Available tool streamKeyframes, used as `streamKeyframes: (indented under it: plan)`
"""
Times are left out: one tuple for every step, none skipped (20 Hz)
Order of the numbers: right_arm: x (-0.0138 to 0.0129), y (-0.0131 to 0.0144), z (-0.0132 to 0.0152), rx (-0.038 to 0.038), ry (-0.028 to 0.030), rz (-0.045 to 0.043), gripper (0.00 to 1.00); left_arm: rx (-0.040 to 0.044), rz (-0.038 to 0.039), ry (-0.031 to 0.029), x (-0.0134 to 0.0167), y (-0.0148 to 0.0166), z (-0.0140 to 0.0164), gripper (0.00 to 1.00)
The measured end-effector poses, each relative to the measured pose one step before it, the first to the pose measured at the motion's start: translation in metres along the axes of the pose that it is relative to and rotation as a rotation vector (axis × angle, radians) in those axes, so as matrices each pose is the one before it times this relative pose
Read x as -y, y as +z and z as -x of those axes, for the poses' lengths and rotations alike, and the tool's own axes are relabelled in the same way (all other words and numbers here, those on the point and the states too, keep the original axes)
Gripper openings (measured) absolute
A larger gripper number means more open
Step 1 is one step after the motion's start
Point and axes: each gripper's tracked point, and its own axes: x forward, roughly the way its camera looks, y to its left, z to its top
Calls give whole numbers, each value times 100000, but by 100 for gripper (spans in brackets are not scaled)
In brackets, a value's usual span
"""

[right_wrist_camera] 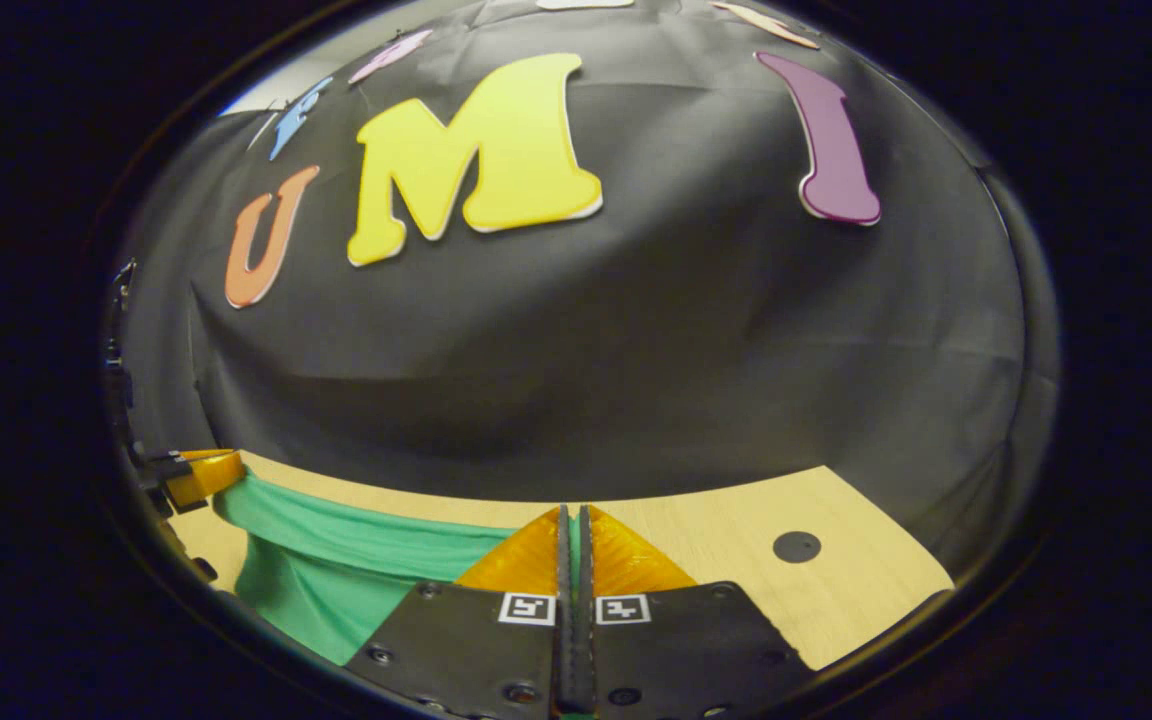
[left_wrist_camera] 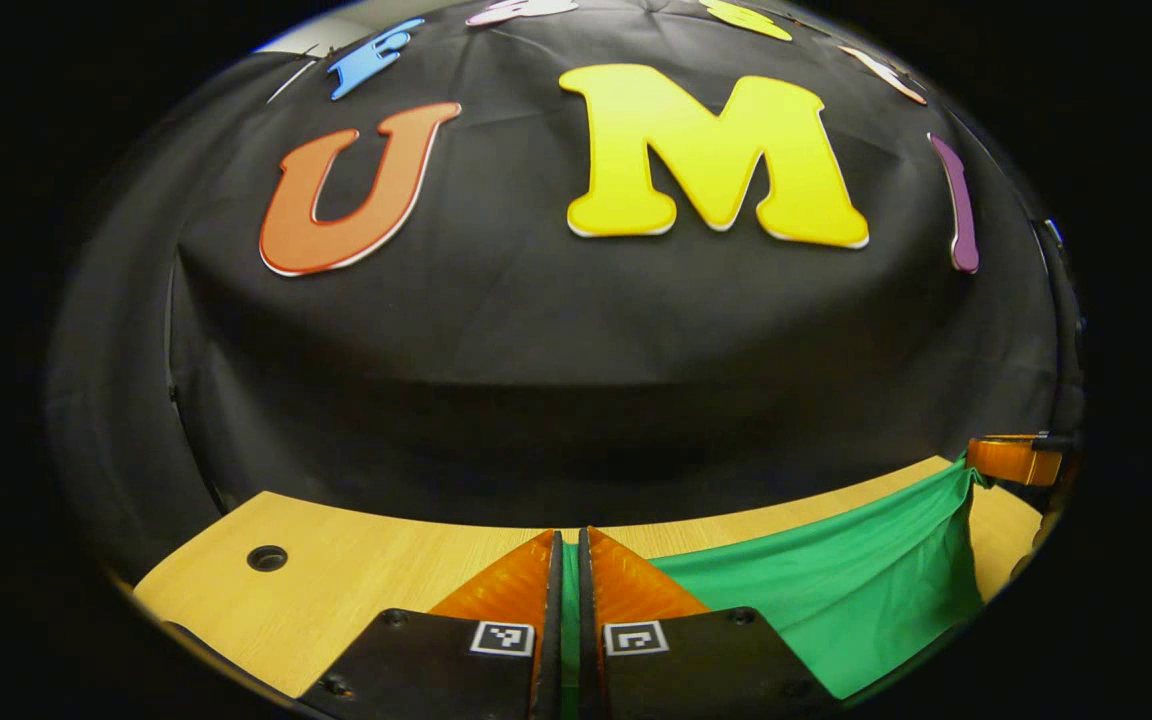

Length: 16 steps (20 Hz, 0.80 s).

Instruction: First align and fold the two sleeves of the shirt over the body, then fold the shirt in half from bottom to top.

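Observation:
A green shirt (left_wrist_camera: 836, 590) hangs stretched over the wooden table (left_wrist_camera: 356, 580). In the left gripper view my left gripper (left_wrist_camera: 569, 548) is shut, with a thin strip of the green cloth pinched between its fingers. From there the cloth's edge runs right to my right gripper (left_wrist_camera: 1011, 460), which holds the far corner. In the right gripper view my right gripper (right_wrist_camera: 573, 525) is shut on the shirt (right_wrist_camera: 336, 570). The cloth spreads left to the left gripper (right_wrist_camera: 201, 475). The taut edge sags slightly between the two grippers.
The table (right_wrist_camera: 736, 530) ends at the black cloth wall just behind it. A round hole (left_wrist_camera: 266, 558) sits in the tabletop left of the left gripper, and another hole (right_wrist_camera: 796, 546) lies right of the right gripper.

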Motion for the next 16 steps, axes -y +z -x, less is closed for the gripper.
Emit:
streamKeyframes:
  plan:
    - [276,-567,-1124,-1219,-1497,322,0,-583,-1009,1541,-600,-660,-1039,13]
    - [-26,-992,-895,-1987,-164,371,0,-1047,1042,-252,-201,-780,-476,13]
    - [35,-840,-718,-1681,-447,795,0,353,2406,-367,-101,-358,-272,13]
    - [250,-755,-423,-1587,-1309,1477,0,-50,1341,-965,161,-130,-2,13]
    - [318,-521,-138,-1023,-1270,894,0,-1520,-1019,-573,177,-365,29,12]
    - [239,-285,-85,-573,-1211,-89,0,-1104,-1508,914,-265,-208,60,12]
    - [86,-57,81,-501,-657,-553,16,-320,-23,273,40,-60,-39,13]
    - [249,-46,-96,266,-1097,709,31,48,1647,-1391,352,-49,-189,13]
    - [147,327,213,828,-1084,1283,47,40,1678,-938,193,47,96,13]
    - [148,20,-205,839,-1185,1708,62,-343,449,-207,225,-118,109,20]
    - [309,208,212,374,-1656,1866,78,-584,-763,-102,47,-116,125,46]
    - [46,781,514,613,-763,1259,94,-598,-495,434,-83,17,207,60]
    - [-191,287,407,-44,845,192,94,516,1327,1154,-186,74,155,84]
    - [-329,159,493,-459,1216,-366,95,520,2198,-559,203,183,47,93]
    - [-234,-3,467,-1035,655,-649,95,64,2193,-608,238,-51,190,100]
    - [-237,-109,667,-1458,543,-632,95,-691,1201,140,31,-269,186,100]
